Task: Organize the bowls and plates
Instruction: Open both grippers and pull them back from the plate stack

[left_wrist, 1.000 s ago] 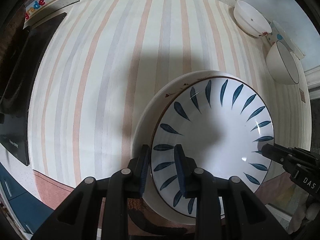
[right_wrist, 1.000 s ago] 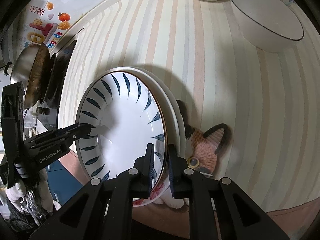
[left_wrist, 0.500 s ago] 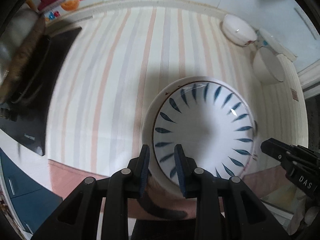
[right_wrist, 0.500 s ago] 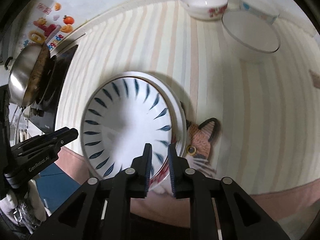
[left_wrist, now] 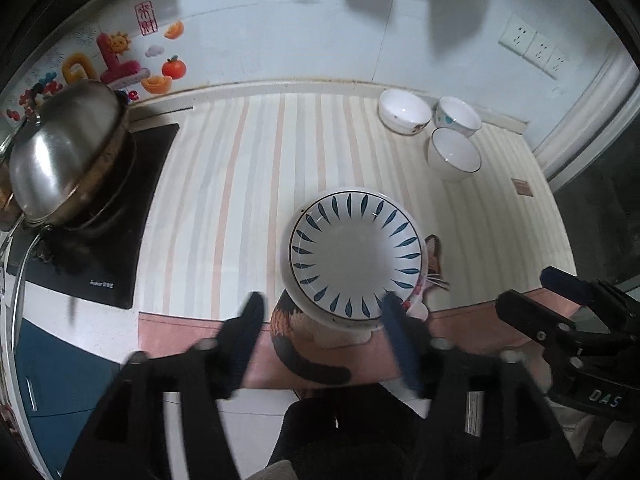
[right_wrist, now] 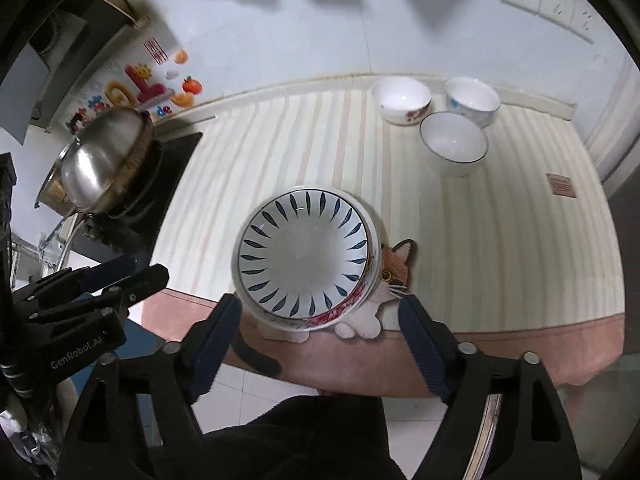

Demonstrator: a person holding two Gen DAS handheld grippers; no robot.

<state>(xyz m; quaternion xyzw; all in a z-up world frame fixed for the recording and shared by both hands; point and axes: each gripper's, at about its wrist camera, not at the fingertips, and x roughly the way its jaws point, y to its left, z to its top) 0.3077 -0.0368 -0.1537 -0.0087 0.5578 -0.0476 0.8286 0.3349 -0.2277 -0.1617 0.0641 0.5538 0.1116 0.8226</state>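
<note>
Leaf-pattern plate (left_wrist: 354,250) released onto the stack.
Both jaws are opening, nothing between them: left gripper (left_wrist: 324,332), right gripper (right_wrist: 320,332); three bowls (right_wrist: 454,144) wait at the worktop's far edge.

Pale tiled wall (left_wrist: 304,32), striped counter (left_wrist: 248,168)

dim, cool light from above; soft wall shadows, motion-blurred foreground, heavy fisheye curving and dark corners.

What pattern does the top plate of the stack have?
The white top plate has dark blue leaf-shaped strokes radiating around its rim, best seen in the right wrist view.
</note>
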